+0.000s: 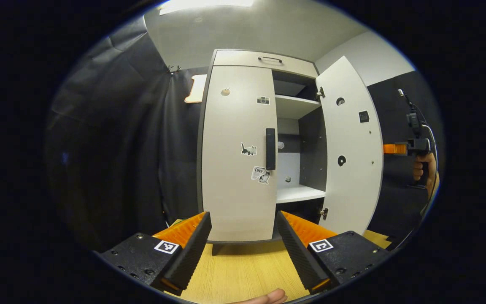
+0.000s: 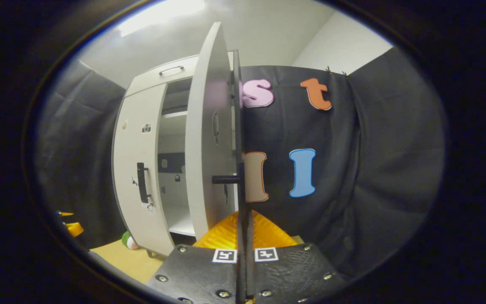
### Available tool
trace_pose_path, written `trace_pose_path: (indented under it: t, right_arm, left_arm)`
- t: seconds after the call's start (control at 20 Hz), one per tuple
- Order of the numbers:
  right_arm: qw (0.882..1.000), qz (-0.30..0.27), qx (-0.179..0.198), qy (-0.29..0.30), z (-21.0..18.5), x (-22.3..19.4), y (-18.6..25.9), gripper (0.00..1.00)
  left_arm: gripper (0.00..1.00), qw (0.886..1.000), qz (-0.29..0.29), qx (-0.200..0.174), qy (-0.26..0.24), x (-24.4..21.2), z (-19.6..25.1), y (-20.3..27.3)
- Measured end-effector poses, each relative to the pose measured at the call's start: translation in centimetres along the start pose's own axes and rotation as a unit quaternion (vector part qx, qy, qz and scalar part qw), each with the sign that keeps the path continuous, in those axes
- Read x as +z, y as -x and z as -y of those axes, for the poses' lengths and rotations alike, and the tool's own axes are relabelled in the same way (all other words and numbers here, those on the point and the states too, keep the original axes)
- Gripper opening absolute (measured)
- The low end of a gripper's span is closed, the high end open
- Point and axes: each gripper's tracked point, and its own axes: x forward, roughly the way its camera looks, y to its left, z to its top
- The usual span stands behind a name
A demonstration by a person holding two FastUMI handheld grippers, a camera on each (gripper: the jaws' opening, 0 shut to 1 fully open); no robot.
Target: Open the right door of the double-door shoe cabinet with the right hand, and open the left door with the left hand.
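Observation:
The pale double-door shoe cabinet stands ahead. Its left door (image 1: 234, 160) is closed, with a black vertical handle (image 1: 271, 148) on its right edge. My left gripper (image 1: 243, 217) is open, low in front of that door and apart from it. The right door (image 1: 350, 147) is swung wide open. In the left gripper view my right gripper (image 1: 395, 148) pokes out from behind that door's outer edge, held by a hand (image 1: 420, 169). In the right gripper view the right door (image 2: 209, 147) is nearly edge-on, and my right gripper (image 2: 243, 219) is shut on its black handle (image 2: 239, 179).
Inside the cabinet are white shelves (image 1: 295, 105). A top drawer with a metal handle (image 1: 270, 59) sits above the doors. The cabinet stands on a light wooden surface (image 1: 243, 266). A green-and-white object (image 2: 129, 240) lies by the cabinet's foot, with an orange-yellow object (image 2: 72, 228) farther left. Black cloth hangs on both sides.

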Motion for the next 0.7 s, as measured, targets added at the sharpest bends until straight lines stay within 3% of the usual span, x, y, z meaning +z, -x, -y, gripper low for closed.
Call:
trace_pose_path:
  t: [0.05,0.2,0.35,0.5,0.7]
  right_arm:
    - [1.0,0.01,-0.005,0.009,0.3,0.2,0.6,0.06]
    - [0.999,0.032,-0.009,0.021,-0.2,0.3,2.7,0.47]
    - [0.997,0.056,-0.01,0.048,-1.5,0.3,4.8,0.98]
    - [0.994,0.073,-0.047,0.062,-1.4,-0.3,7.3,0.97]
    - [0.998,0.055,-0.032,-0.008,-4.6,-3.4,10.5,0.98]
  left_arm:
    - [0.96,1.0,0.0,0.006,-0.002,0.3,-0.3,-0.4]
    - [0.96,1.0,-0.004,0.005,0.001,0.8,-0.2,-2.2]
    - [0.96,1.0,-0.013,-0.002,0.005,1.4,0.5,-4.4]
    - [0.97,1.0,-0.004,0.005,0.004,2.6,0.8,-7.0]
    - [0.96,1.0,-0.004,0.011,0.0,4.2,1.9,-11.1]
